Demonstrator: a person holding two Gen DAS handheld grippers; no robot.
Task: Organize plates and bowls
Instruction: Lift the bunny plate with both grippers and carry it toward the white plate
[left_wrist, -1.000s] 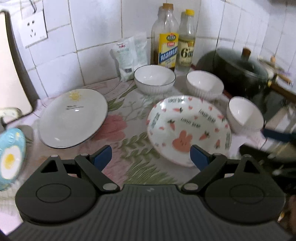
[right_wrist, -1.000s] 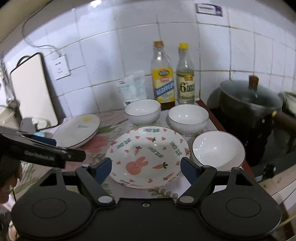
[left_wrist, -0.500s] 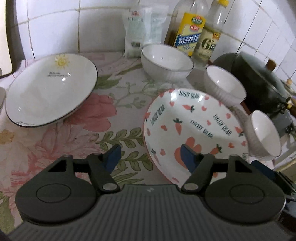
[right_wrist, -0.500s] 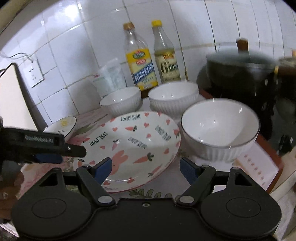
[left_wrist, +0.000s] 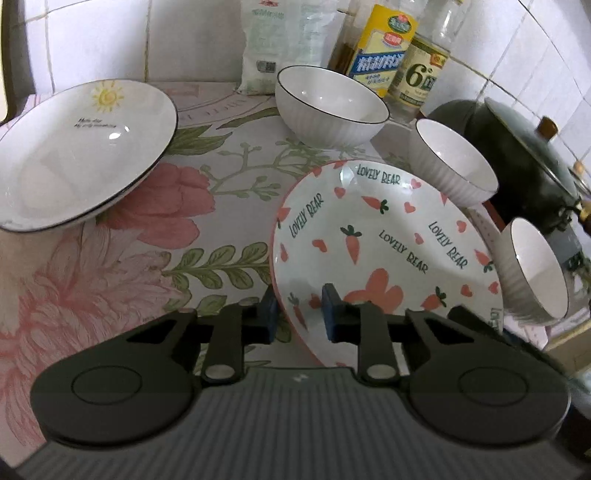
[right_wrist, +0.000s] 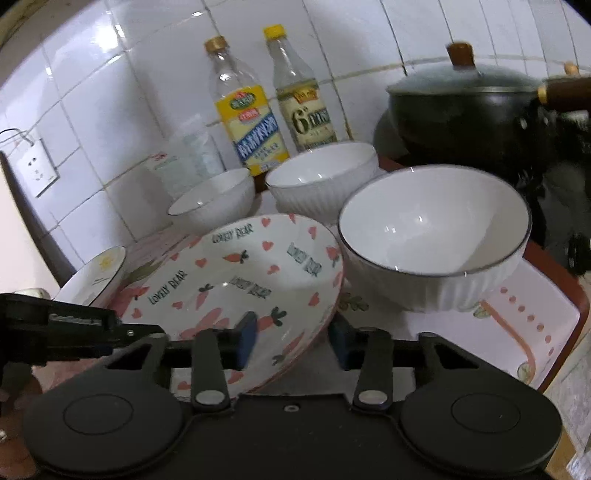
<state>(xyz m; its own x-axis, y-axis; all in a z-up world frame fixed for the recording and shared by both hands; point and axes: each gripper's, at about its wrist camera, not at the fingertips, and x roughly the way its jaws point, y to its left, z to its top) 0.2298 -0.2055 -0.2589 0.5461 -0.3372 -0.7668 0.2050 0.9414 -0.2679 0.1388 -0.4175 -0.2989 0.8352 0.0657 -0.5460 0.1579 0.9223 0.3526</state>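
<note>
A carrot-and-bunny plate lies on the floral cloth; it also shows in the right wrist view. My left gripper has closed around the plate's near left rim, one pad inside, one outside. My right gripper straddles its near right rim, jaws partly closed, a gap still showing at the outer pad. A white sun plate lies at the left. Three white ribbed bowls stand behind and right of the carrot plate.
Two bottles and a white packet stand against the tiled wall. A black lidded pot sits at the right. A wall socket is at the left. The left gripper's body shows in the right view.
Both grippers moved in and down to the carrot plate and narrowed their jaws over its rim, left on the left side, right on the right side.
</note>
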